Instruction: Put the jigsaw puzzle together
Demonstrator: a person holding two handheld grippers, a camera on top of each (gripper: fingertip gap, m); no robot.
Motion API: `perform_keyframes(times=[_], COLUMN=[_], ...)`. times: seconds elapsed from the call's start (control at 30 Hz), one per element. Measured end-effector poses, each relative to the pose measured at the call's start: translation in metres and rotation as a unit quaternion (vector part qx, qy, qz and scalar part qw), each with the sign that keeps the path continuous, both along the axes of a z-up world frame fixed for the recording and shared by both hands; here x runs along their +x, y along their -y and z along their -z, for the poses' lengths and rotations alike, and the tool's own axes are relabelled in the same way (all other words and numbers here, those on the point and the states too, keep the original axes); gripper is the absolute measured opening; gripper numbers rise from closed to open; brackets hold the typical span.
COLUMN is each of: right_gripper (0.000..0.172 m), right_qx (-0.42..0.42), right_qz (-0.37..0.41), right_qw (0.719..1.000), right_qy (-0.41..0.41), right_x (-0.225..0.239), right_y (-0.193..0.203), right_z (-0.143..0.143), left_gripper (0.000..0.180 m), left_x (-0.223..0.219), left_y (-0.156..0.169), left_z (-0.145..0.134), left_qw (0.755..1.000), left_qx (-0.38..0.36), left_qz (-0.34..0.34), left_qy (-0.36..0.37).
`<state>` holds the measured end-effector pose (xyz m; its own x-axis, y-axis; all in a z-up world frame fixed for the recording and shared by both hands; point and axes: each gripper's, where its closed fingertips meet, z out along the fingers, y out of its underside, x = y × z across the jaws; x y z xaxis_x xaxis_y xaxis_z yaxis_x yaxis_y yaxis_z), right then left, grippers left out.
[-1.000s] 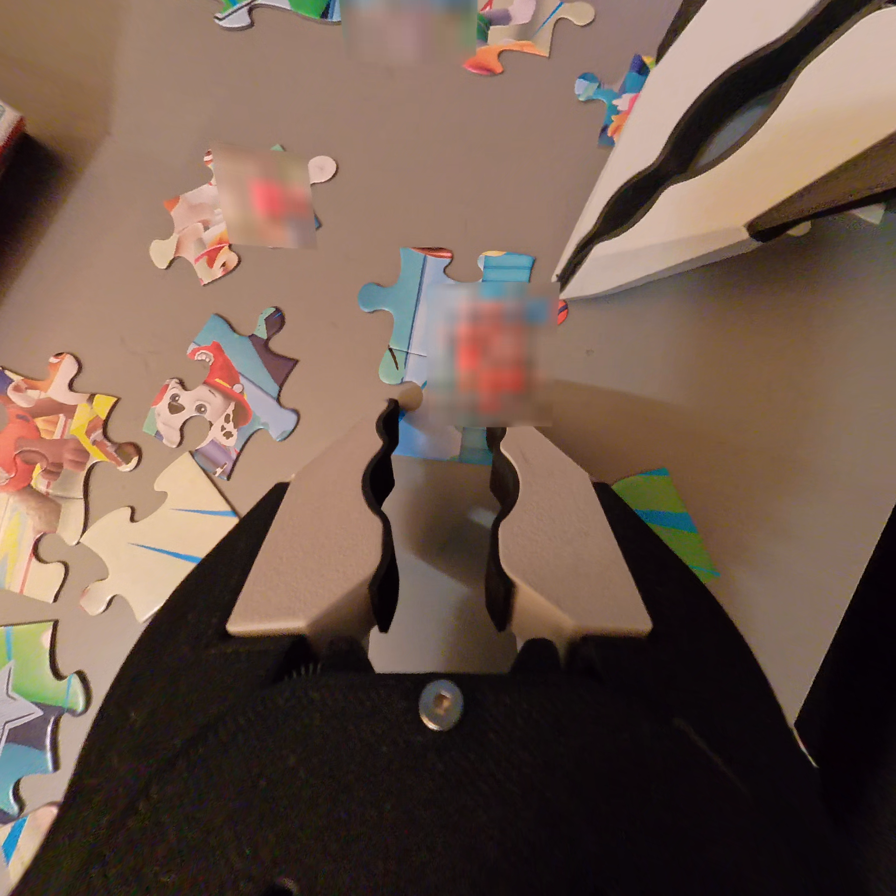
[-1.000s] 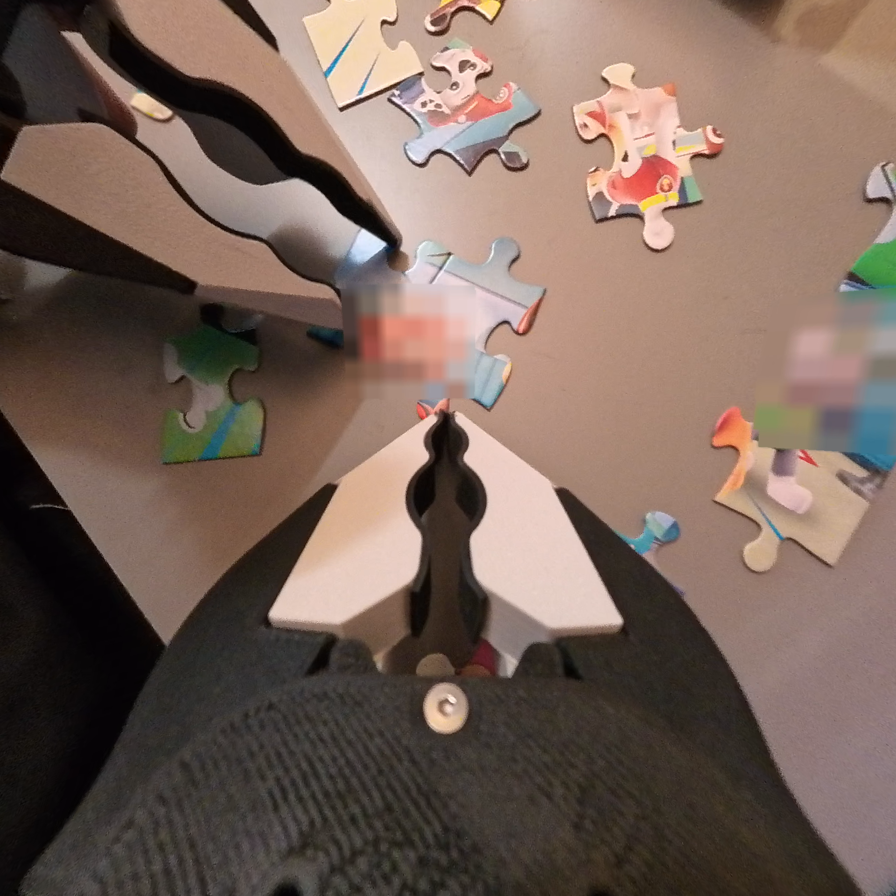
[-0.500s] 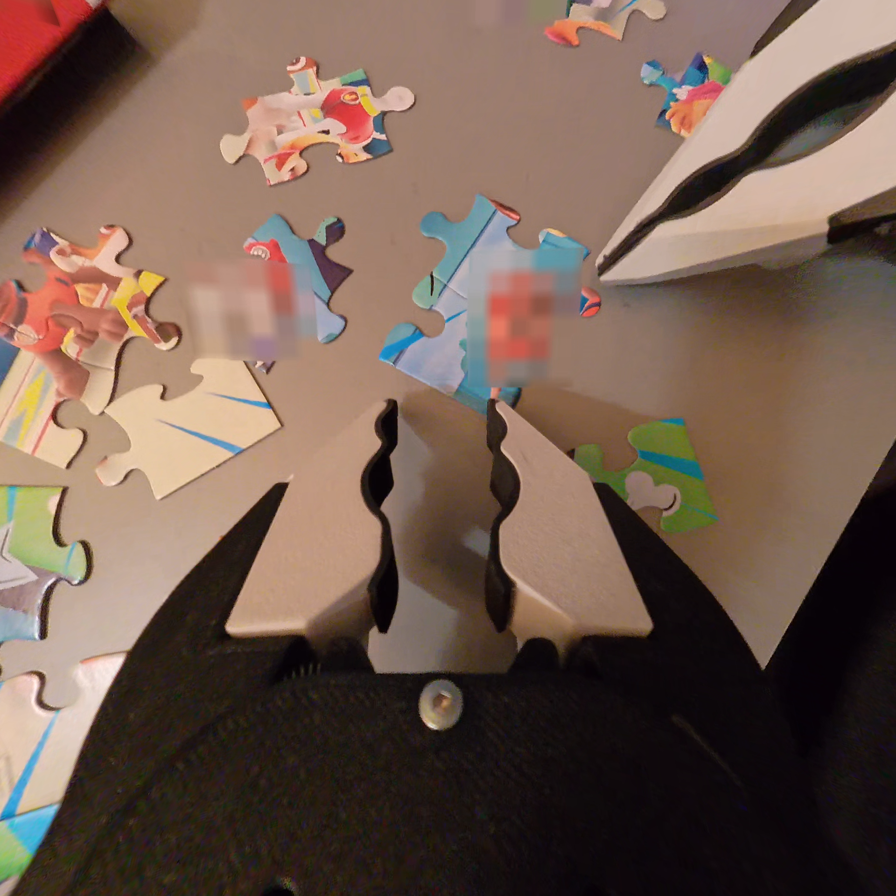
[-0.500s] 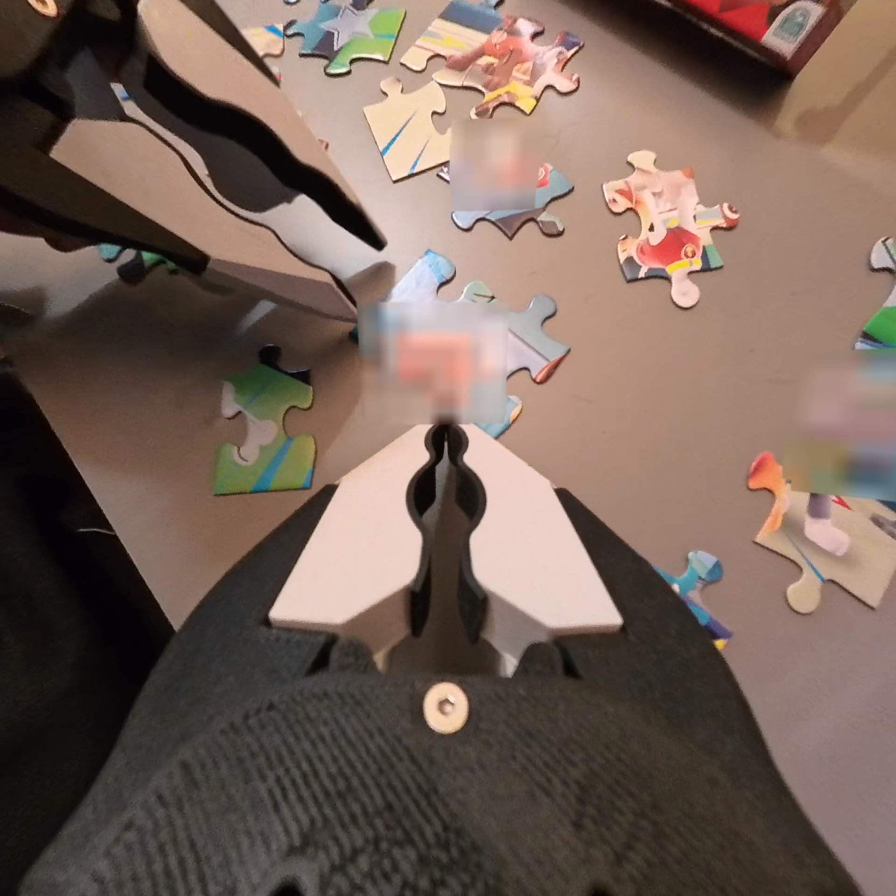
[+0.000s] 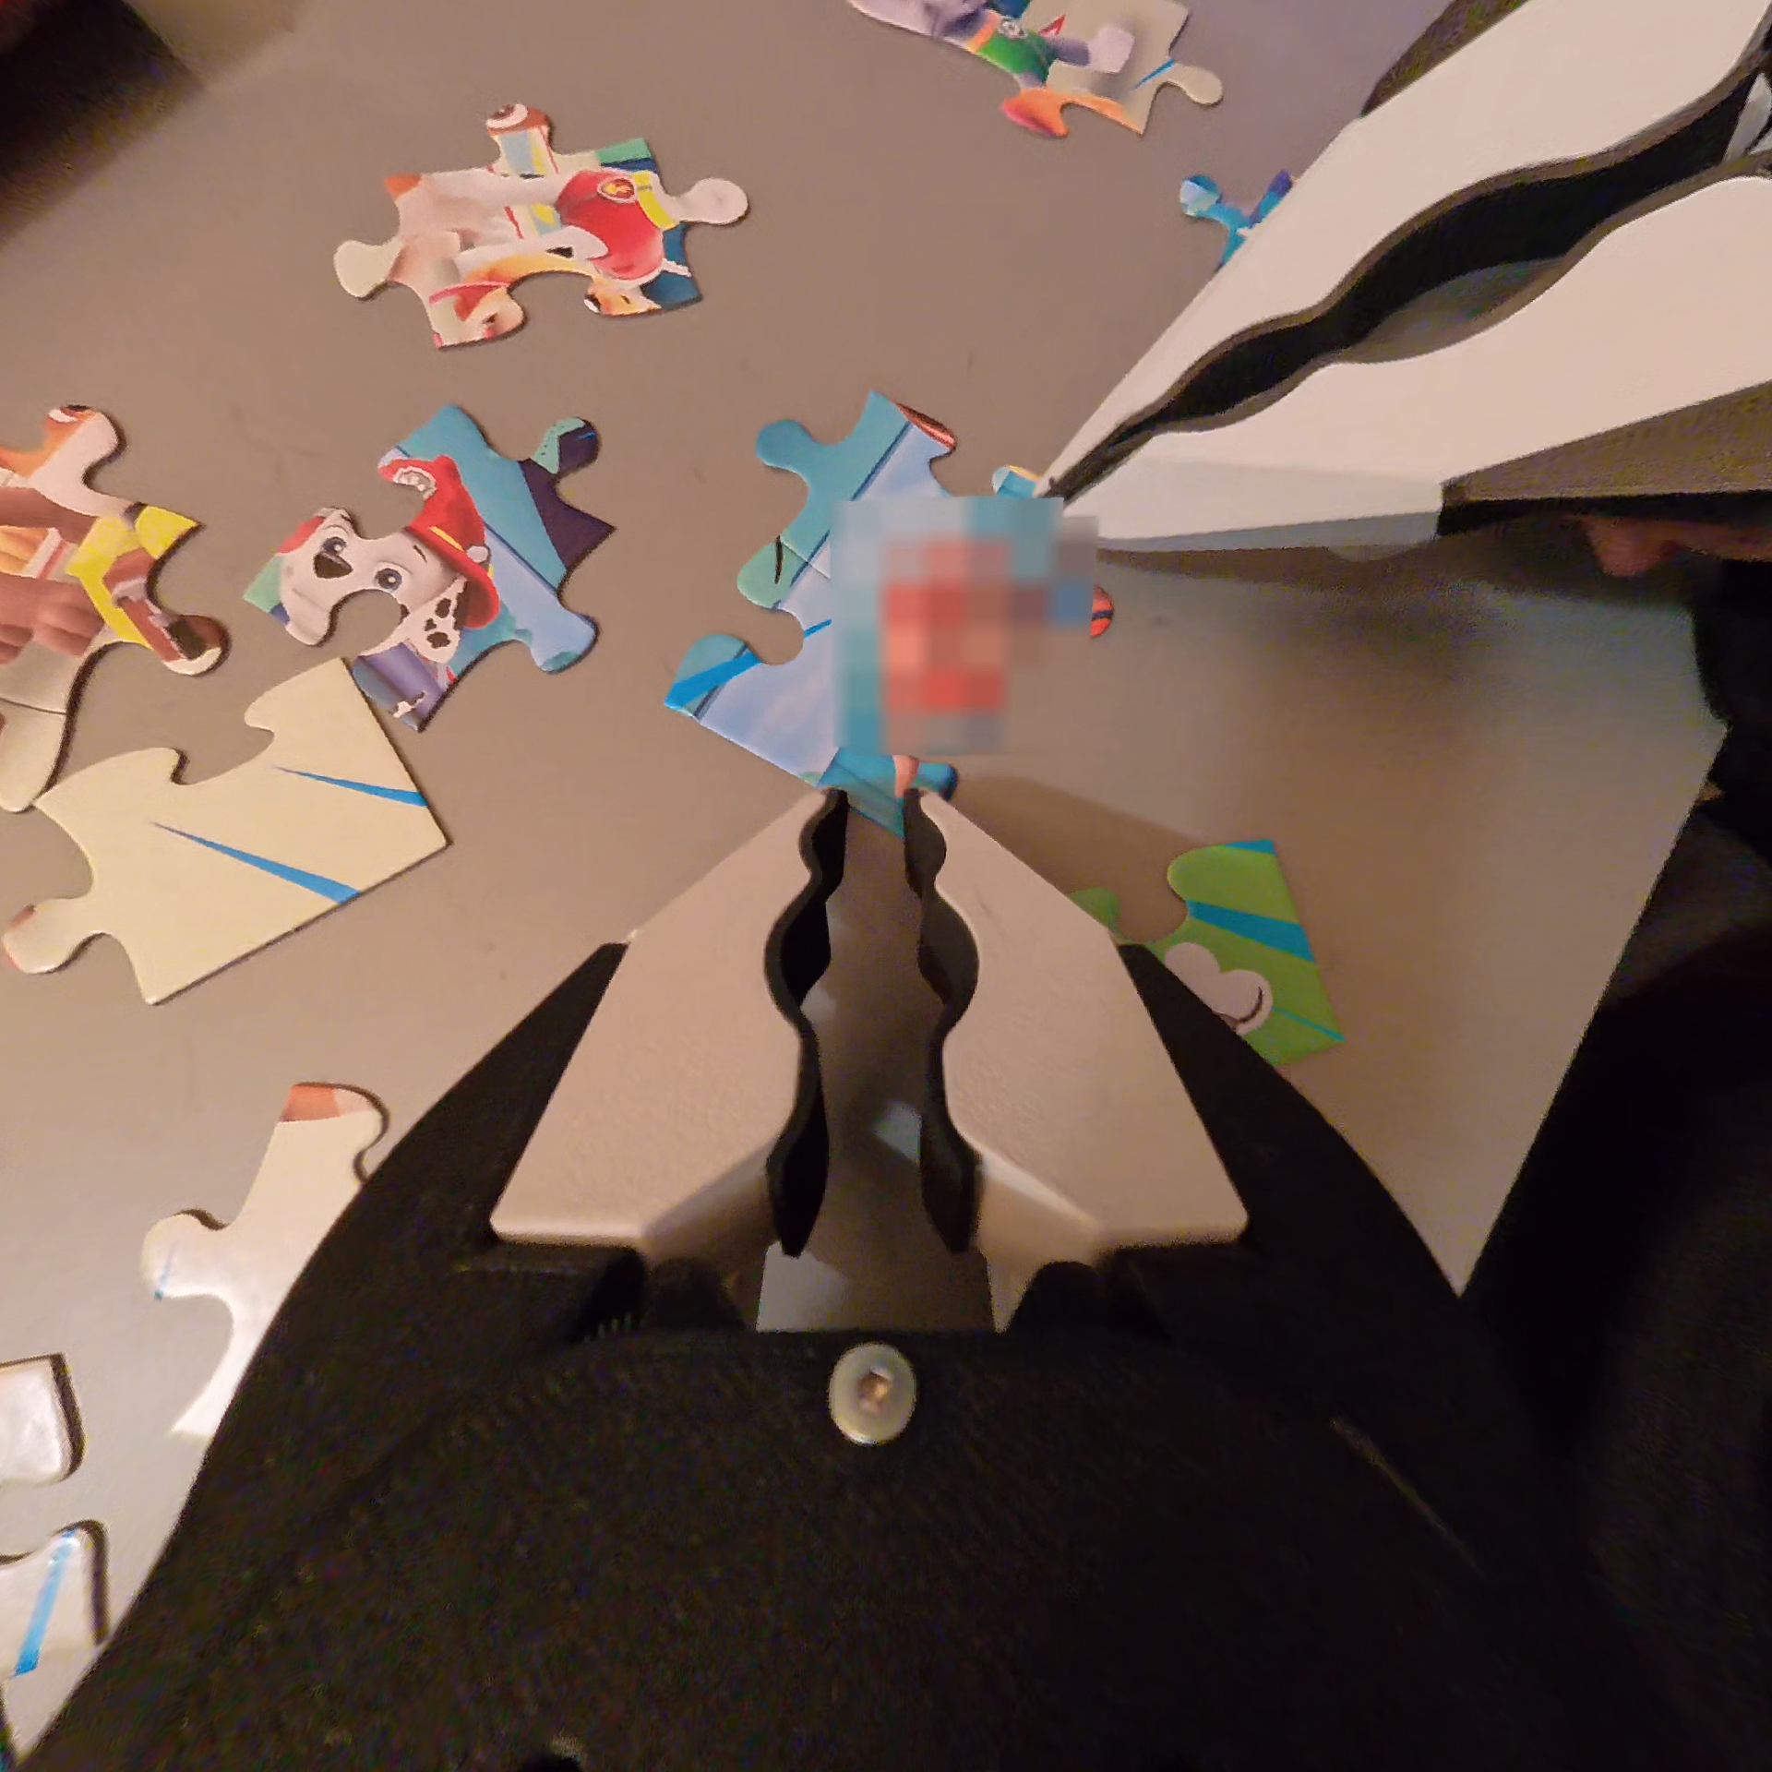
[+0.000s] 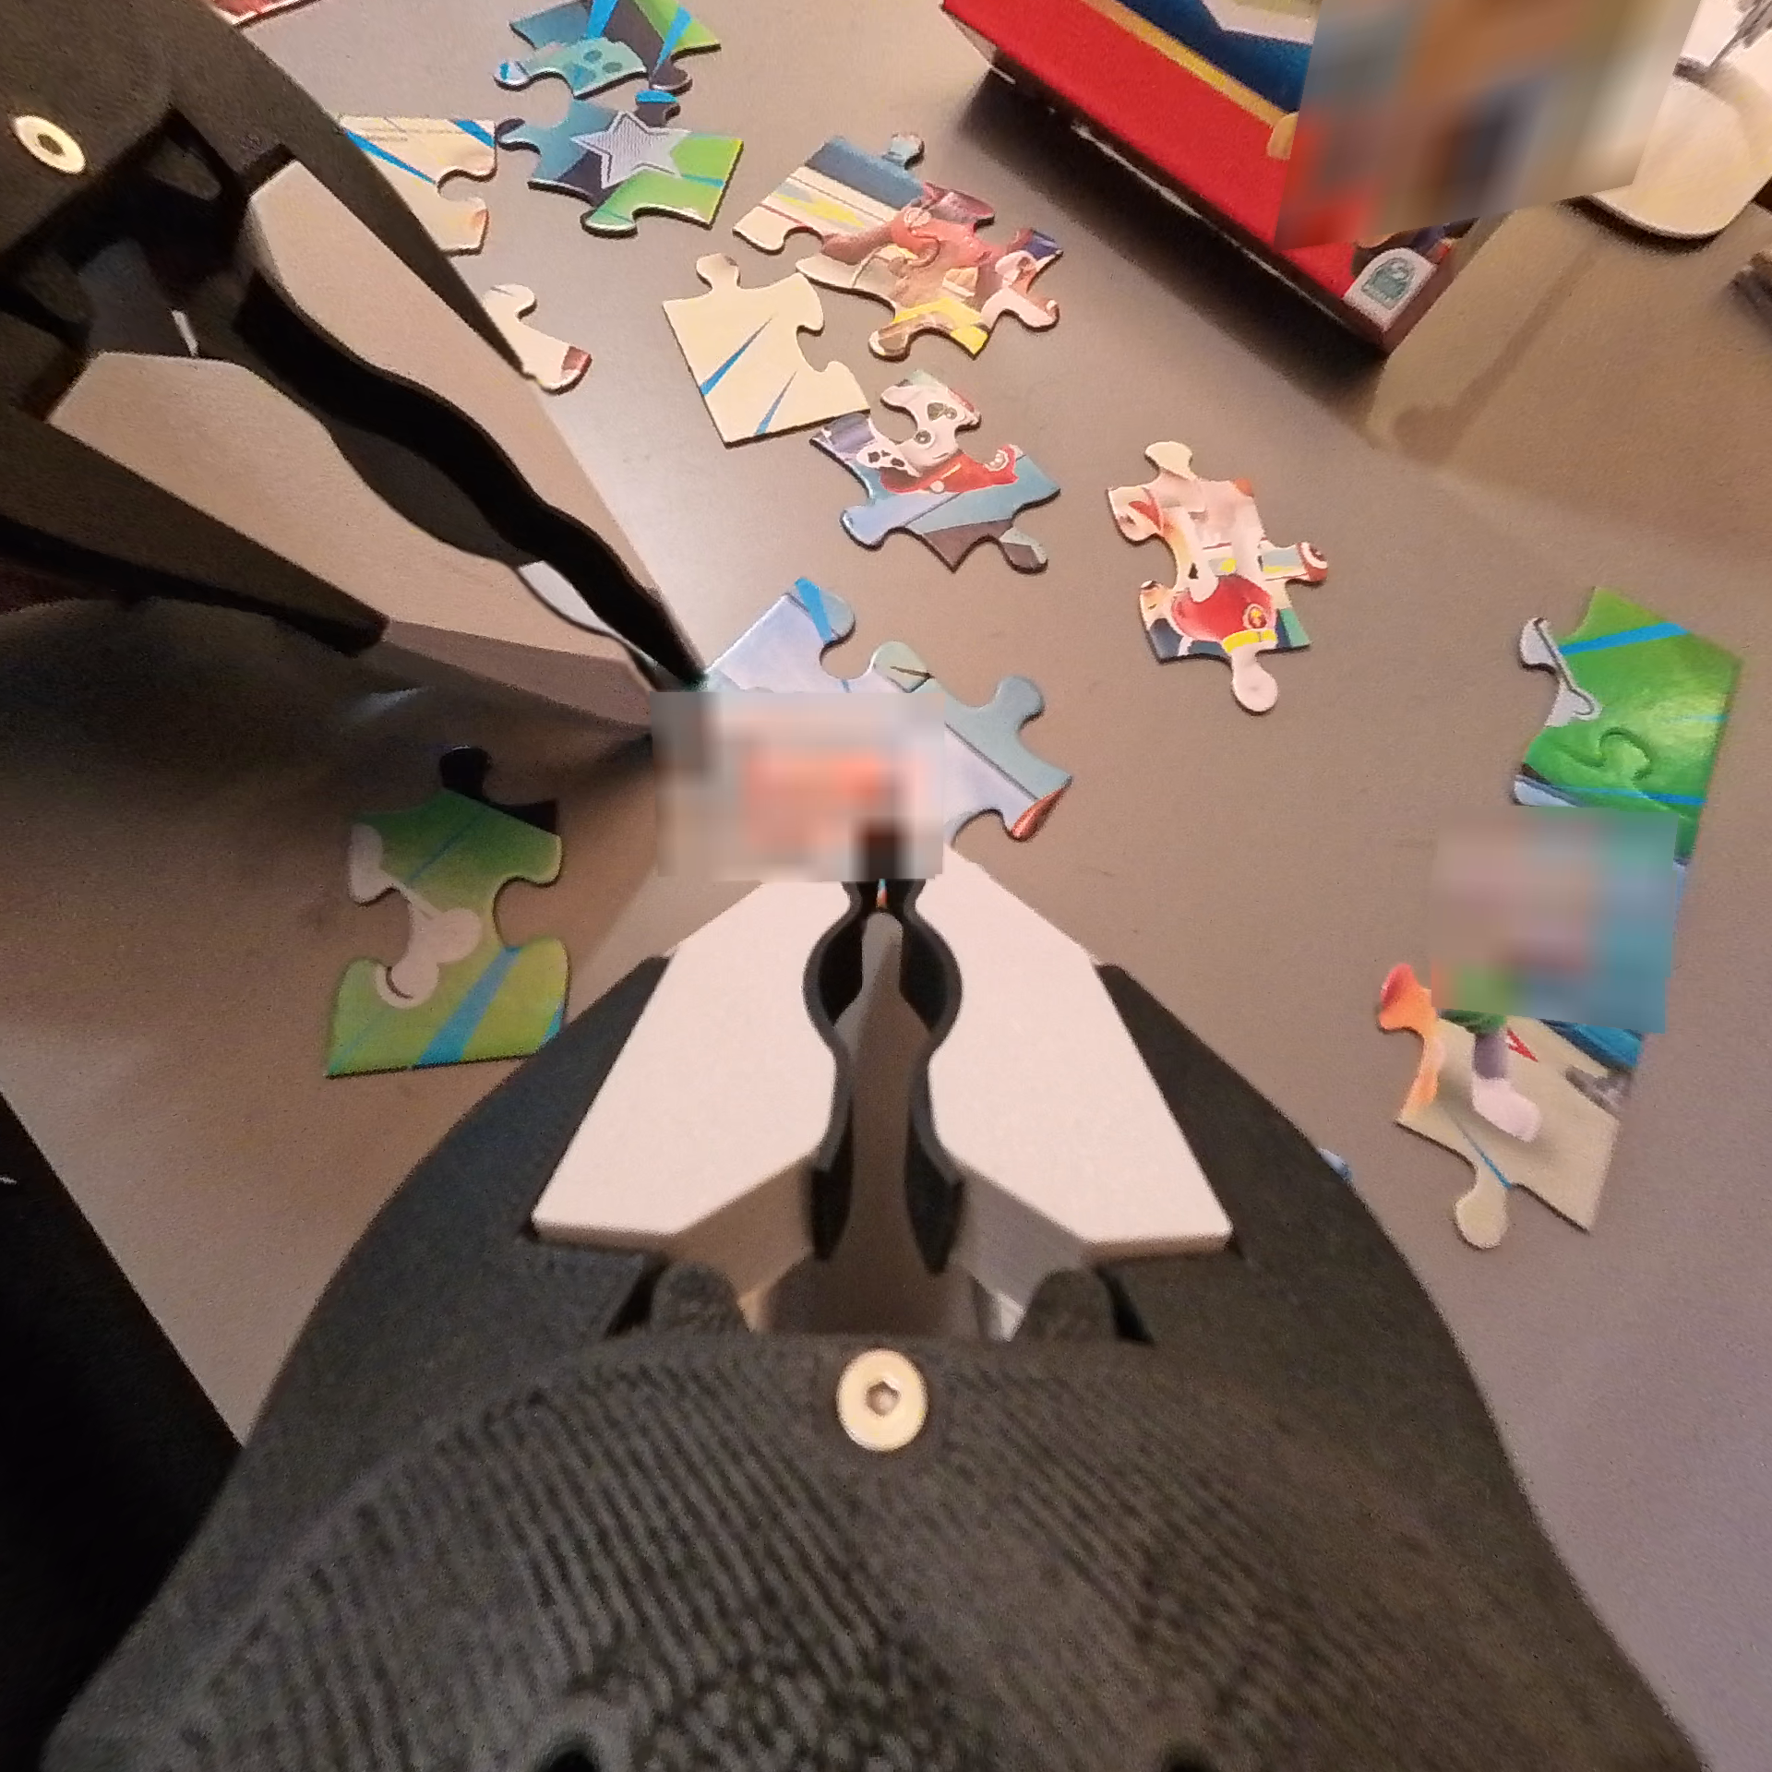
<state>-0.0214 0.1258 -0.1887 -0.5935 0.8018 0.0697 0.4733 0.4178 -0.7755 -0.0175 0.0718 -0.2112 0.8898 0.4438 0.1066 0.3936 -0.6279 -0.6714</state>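
**Blue puzzle piece between both hand-held grippers**

Cardboard jigsaw pieces lie scattered flat on your grey worktop (image 5: 959, 240). Your left hand-held gripper (image 5: 873, 801) has its jaws nearly together, with a narrow gap left between the black pads. Its tips sit at the near edge of the large blue cardboard puzzle piece (image 5: 796, 614), and a sliver of that piece's edge shows in the gap. You cannot tell from these views whether the pads press on it, and the piece looks flat on the worktop.

Your right hand-held gripper (image 6: 877, 887) has its jaws closed, the tips meeting right at the opposite edge of the same blue piece (image 6: 997, 738); a mosaic patch covers the very tips. In the left wrist view it comes in from the upper right, its point touching the piece's far corner.

Just right of the left hand-held gripper lies a green puzzle piece with a white bone shape (image 5: 1237, 949). To its left lie a cream puzzle piece with blue streaks (image 5: 230, 844) and a piece showing a spotted cartoon dog in a red helmet (image 5: 431, 575). A red cardboard box (image 6: 1199, 125) stands at the far end of the worktop.
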Motion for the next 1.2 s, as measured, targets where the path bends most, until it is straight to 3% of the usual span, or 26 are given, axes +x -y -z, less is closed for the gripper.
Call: perform_keyframes(times=[0.3,0.37,0.43,0.6,1.2], right_gripper=[0.0,0.0,0.0,0.0,0.0], right_qx=[-0.024,-0.041,-0.063,-0.046,-0.012], right_qz=[0.053,0.062,0.056,0.053,0.045], right_qw=[0.998,0.997,0.996,0.998,0.998], right_qy=[-0.024,-0.002,-0.001,-0.003,-0.039], right_x=[-0.007,-0.004,-0.002,-0.001,-0.002], right_y=[-0.009,-0.004,0.004,0.008,0.008], right_z=[-0.007,-0.006,-0.009,-0.004,-0.001], left_gripper=[0.01,0.007,0.0,0.0,0.001], left_x=[-0.011,-0.019,-0.012,-0.016,-0.001], left_y=[-0.006,-0.004,-0.009,-0.008,-0.01], left_z=[-0.018,-0.024,-0.026,-0.028,-0.02], left_qw=[0.997,0.993,0.991,0.992,0.993], left_qx=[0.065,0.094,0.11,0.098,0.101], left_qz=[-0.033,-0.075,-0.071,-0.083,-0.061], left_qy=[-0.026,-0.017,0.022,-0.005,0.004])
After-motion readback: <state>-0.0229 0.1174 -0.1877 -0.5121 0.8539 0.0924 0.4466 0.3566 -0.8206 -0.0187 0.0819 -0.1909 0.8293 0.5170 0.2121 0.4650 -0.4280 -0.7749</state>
